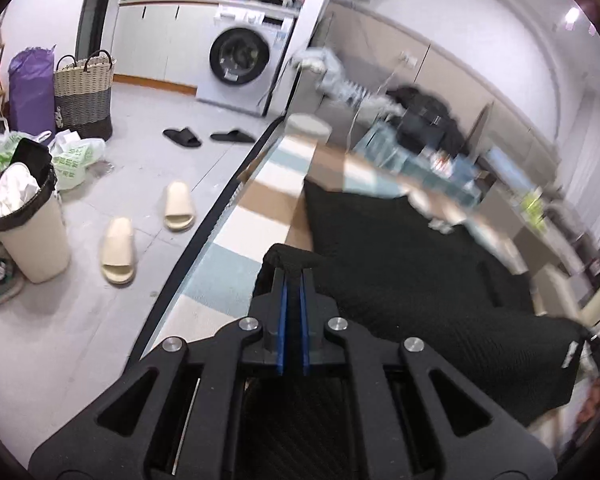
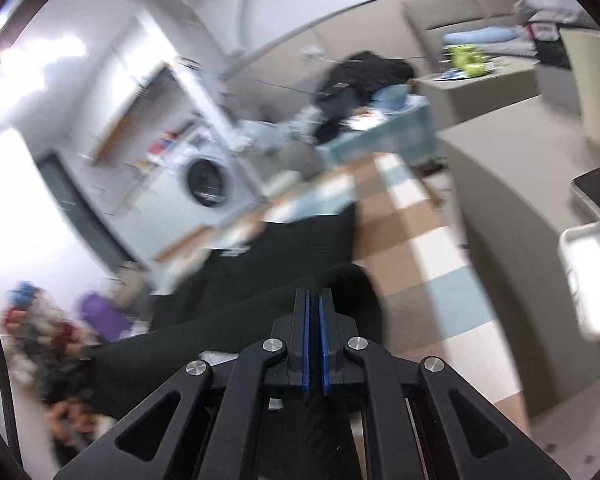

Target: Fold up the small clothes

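Left wrist view is showing the left gripper [image 1: 294,270] pressed together and pinching a near corner of the black garment [image 1: 400,256], with a bunched fold of the knit cloth wrapping over the tips of the jaws. The rest of the garment is lying spread toward the far right over the checked table cover [image 1: 240,224], close to the table's left edge, beyond which pale slippers [image 1: 148,236] and a lined bin [image 1: 28,228] are sitting on the floor.

In the right wrist view the right gripper [image 2: 314,294] is likewise clamping the same black garment [image 2: 284,256] at another near corner, jaws squeezed tight on the fabric; the picture is smeared, so fine detail is hard to tell.

Risks from here, as I am judging them: each grip is catching only a small bite of thick knit, so the cloth may be slipping free if the hands are pulling apart. If one hand is travelling further than the other, the fold may be landing crooked. The garment is lying near the table's left edge, so a dropped corner could be sliding off toward the floor
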A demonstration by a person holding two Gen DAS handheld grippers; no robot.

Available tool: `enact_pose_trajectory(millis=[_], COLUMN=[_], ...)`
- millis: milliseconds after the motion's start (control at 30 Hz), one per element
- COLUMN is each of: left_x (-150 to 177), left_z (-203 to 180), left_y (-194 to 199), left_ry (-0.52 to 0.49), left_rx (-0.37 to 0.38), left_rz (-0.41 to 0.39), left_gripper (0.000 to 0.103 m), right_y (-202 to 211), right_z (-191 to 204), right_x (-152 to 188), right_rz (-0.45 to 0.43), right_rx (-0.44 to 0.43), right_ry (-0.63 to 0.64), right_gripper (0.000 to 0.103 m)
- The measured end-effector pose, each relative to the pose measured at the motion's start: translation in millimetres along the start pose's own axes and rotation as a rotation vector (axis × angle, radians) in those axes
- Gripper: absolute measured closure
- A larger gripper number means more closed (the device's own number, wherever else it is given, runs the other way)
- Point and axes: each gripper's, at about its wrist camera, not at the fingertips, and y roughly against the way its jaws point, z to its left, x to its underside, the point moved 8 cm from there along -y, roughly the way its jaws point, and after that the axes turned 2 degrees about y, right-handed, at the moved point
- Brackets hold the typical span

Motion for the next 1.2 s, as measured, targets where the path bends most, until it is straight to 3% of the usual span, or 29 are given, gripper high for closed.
enact_pose_trajectory(millis=[133,167,200,233,300,367,533,633,700,767,900,967,1000,1100,1200], left_x=[11,15,18,20,26,29,33,30,29,30,37,39,40,42,43], left_z=[2,2,3,3,3,-2,-7,-6,-8,-11,-16,-15,-15,-16,-21], left_y=[-42,-46,-48,-49,-50,-52,-55,-48,-46,-47,-58,-59,-59,-64,-72], left_ry=[0.008,0.01,0.011,0.01,0.01,0.011,0.008,0.033,0.041,0.027,-0.043,-0.058,-0.064,-0.064,-0.07], left_rx=[-0.05,-0.054,-0.054,-0.049,-0.037,-0.003,0.007,0.022,0.046,0.042,-0.006,-0.019,-0.019,-0.004,0.01], left_rz=[0.108,0.126,0.139,0.144,0.156,0.157,0.175,0.161,0.16,0.162,0.18,0.181,0.18,0.192,0.199], left_gripper=[0.099,0.097,0.09,0.085,0.05,0.042,0.042,0.042,0.04,0.04,0.04,0.04,0.04,0.04,0.04], right_y=[-33,-40,-44,-45,-44,-43,-30,-14,-13,-19,-53,-65,-65,-63,-67], right_z=[-19,-23,-27,-29,-36,-38,-43,-34,-23,-10,1,-8,-9,-7,4], right_x=[0,4,8,11,18,21,13,6,7,12,29,35,36,36,37], right_rz=[0.073,0.106,0.129,0.149,0.169,0.166,0.118,0.076,0.093,0.131,0.238,0.269,0.263,0.255,0.272], right_rx=[0.159,0.164,0.138,0.099,0.066,0.011,-0.046,-0.06,-0.082,-0.093,-0.006,0.153,0.192,0.136,0.004], right_ry=[-0.004,-0.009,-0.028,-0.053,-0.085,-0.108,-0.188,-0.148,-0.112,-0.063,0.058,0.147,0.174,0.139,0.102], right_gripper=[0.099,0.099,0.096,0.084,0.063,0.061,0.061,0.058,0.048,0.048,0.048,0.048,0.048,0.048,0.048])
